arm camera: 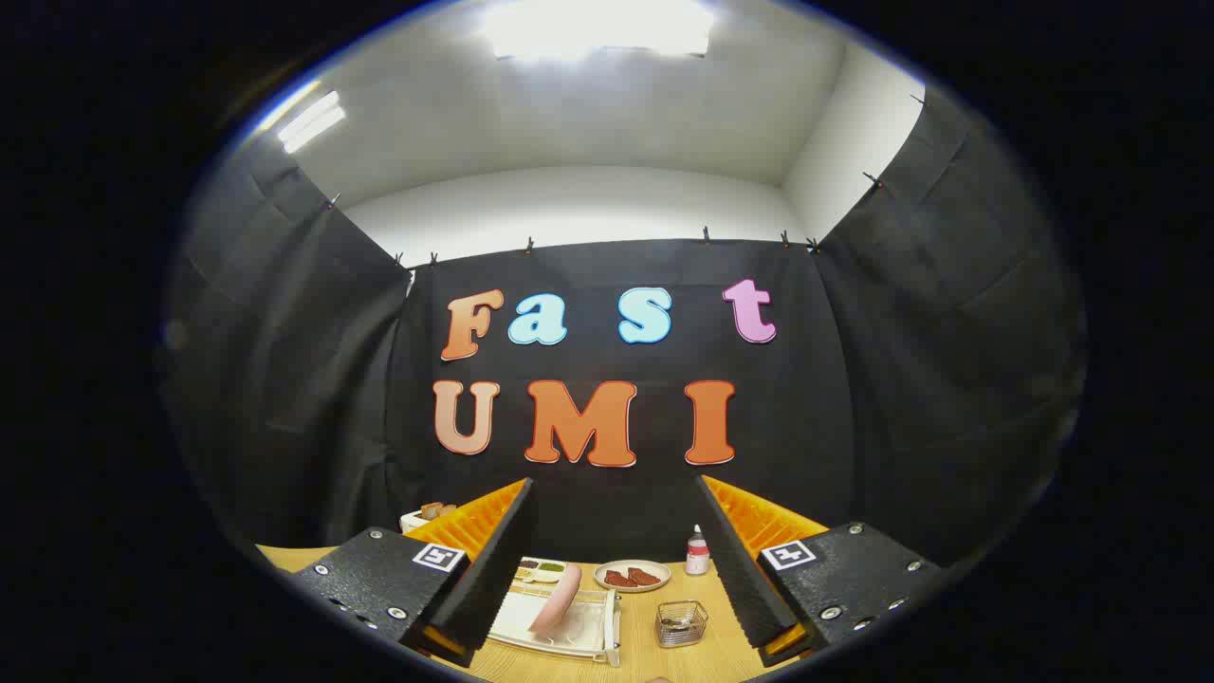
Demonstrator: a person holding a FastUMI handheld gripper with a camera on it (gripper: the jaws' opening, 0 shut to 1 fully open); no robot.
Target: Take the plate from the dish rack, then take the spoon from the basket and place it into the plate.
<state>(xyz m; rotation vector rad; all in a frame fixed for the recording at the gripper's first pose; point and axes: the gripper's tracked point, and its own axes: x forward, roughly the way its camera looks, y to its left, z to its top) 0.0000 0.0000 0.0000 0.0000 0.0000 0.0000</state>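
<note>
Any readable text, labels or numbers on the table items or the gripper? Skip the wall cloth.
No readable text.
Bottle: its label is too small to read.
Square markers on the gripper: black-and-white patterns, no words or numbers.
Plate, dish rack, basket: no writing visible.
The jaws stand open and hold nothing.

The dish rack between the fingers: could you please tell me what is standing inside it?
A pink plate stands on edge in the white dish rack, ahead of the open hand-held gripper. The rack's near-left part is covered by the left finger, so anything there is unseen.
</note>
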